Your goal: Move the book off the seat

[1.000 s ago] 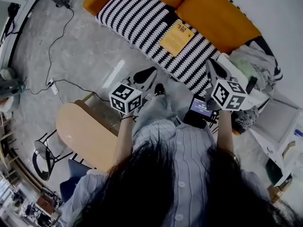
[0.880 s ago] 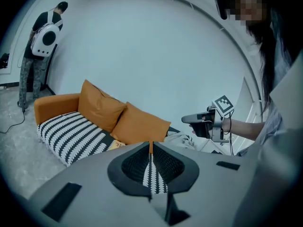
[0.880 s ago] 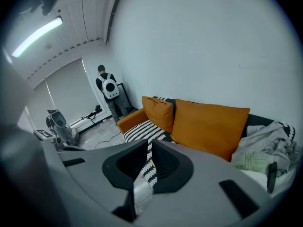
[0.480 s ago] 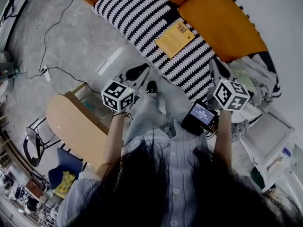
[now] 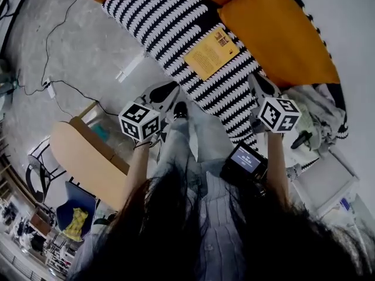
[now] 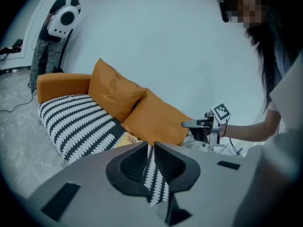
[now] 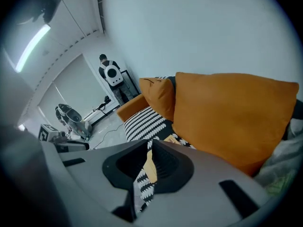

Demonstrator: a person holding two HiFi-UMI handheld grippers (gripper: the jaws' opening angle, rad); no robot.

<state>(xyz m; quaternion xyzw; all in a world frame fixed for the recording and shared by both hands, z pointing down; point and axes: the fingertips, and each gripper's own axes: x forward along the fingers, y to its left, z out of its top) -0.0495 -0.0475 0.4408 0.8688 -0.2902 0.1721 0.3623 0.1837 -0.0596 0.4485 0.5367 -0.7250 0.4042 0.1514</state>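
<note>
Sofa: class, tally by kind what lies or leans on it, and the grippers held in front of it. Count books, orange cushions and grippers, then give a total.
book: 1
orange cushions: 2
grippers, left gripper and right gripper: 2
Total: 5

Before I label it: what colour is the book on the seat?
Yellow-orange flat book, clearest in head view.
</note>
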